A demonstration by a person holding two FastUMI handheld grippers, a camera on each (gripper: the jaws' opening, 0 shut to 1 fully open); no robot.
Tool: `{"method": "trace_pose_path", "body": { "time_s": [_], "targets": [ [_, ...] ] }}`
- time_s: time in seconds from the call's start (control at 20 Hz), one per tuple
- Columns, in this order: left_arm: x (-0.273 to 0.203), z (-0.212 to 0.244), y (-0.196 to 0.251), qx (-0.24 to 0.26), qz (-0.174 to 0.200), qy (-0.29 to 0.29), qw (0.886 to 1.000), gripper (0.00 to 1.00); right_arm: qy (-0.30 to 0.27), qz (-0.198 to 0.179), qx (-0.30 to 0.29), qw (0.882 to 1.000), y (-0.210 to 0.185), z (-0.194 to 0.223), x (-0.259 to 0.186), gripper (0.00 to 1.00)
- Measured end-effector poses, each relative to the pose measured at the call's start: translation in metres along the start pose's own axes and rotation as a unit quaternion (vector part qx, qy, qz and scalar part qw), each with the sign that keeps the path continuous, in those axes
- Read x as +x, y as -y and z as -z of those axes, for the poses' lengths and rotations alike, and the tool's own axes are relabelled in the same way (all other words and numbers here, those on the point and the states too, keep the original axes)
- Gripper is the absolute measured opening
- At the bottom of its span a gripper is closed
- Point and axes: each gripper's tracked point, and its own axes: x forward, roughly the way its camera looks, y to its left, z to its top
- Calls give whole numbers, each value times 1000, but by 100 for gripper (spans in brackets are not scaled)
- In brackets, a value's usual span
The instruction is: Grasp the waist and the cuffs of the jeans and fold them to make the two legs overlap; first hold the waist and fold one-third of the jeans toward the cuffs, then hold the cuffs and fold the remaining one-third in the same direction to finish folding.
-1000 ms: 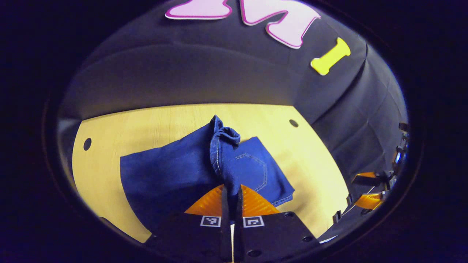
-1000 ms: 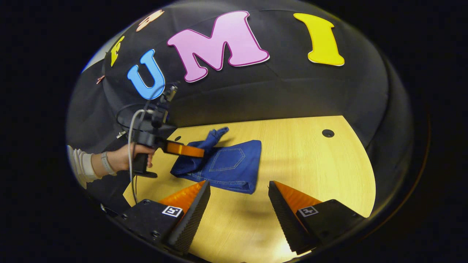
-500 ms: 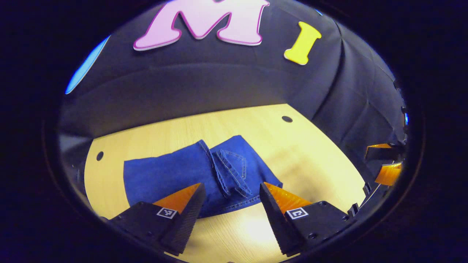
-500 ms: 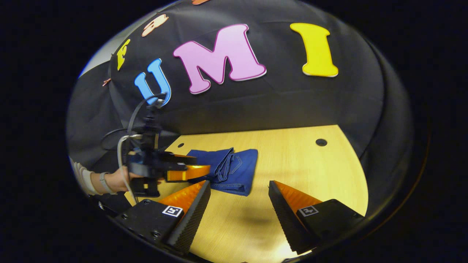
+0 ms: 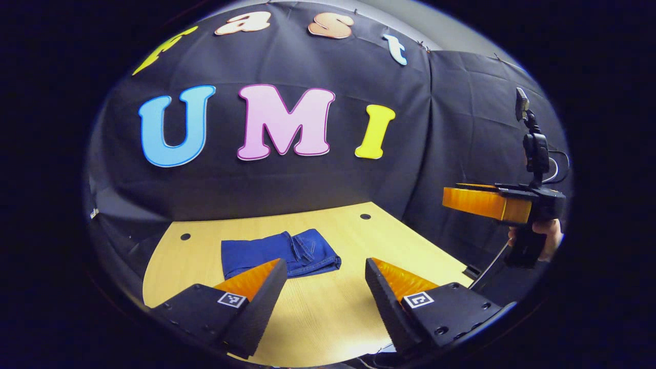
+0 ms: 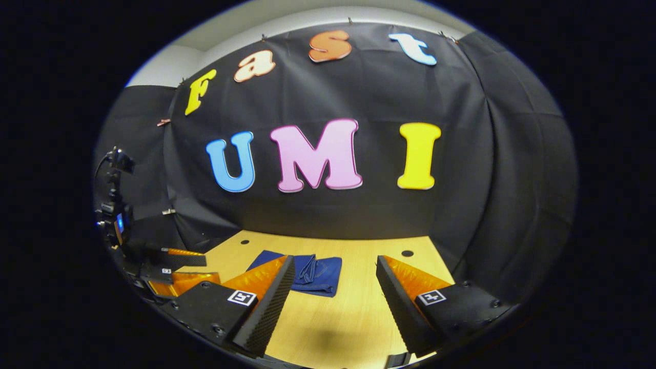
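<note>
Jeans (image 5: 279, 252) lie folded on the table (image 5: 328, 312); folding looks finished. Left gripper (image 5: 320, 266) and right gripper (image 6: 333, 266) hover clear, jaws wide, empty. Nothing left but parking them.

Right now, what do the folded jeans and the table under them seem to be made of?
The jeans look like dark blue denim, matte; pale seam stitching shows along the folded edge. The table looks like light wood or wood-look laminate, smooth with a slight sheen; fine straight grain lines run across it. Which of the two, I cannot tell.
</note>
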Motion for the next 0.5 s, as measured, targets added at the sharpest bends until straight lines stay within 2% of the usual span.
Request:
{"method": "trace_pose_path", "body": {
  "time_s": [0.2, 0.4, 0.5],
  "targets": [
    [-64, -14, 7, -4, -29, 44, 999, 96, 46, -7, -22, 999, -19, -44, -59, 98],
    [-97, -42, 4, -12, -61, 95, 994, 96, 78, -12, -25, 997, -25, -69, -89, 100],
    [-110, -60, 5, -21, -69, 119, 990, 96, 91, -13, -34, 995, -22, -78, -97, 98]
  ]
}}
